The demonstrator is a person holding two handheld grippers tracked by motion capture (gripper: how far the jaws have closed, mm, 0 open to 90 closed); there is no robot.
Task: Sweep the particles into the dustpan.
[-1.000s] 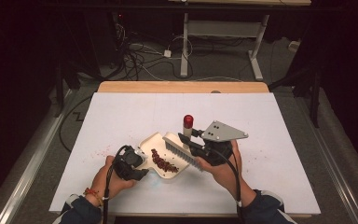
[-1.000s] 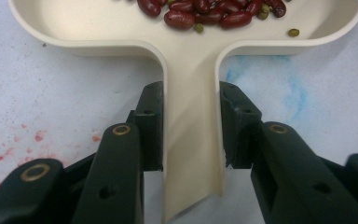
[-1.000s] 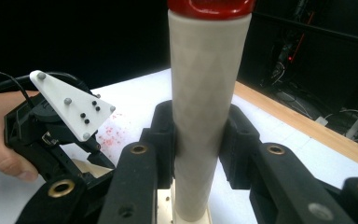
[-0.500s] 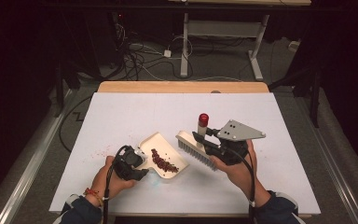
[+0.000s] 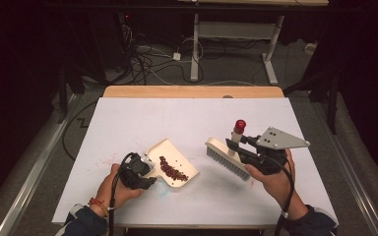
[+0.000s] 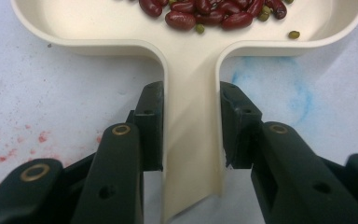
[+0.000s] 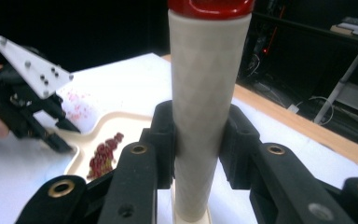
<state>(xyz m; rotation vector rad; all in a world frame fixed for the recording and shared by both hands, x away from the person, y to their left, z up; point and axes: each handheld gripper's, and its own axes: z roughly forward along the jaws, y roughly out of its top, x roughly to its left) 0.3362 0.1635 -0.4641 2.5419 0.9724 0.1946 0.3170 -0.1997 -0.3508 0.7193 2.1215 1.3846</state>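
The left tongs are clamped tight on the stub handle of the cream dustpan, pinning it flat on the white table, likely so the pile of red beans inside stays put. The pan's handle points toward the person's left hand; its open mouth faces the brush, long axis running between the two.

The right tongs are closed round the brush by its pale, red-capped handle, which stands nearly upright. The bristle block hangs just off the pan's mouth, bristles down, its length slanting across the table, probably lifted clear after a sweep.
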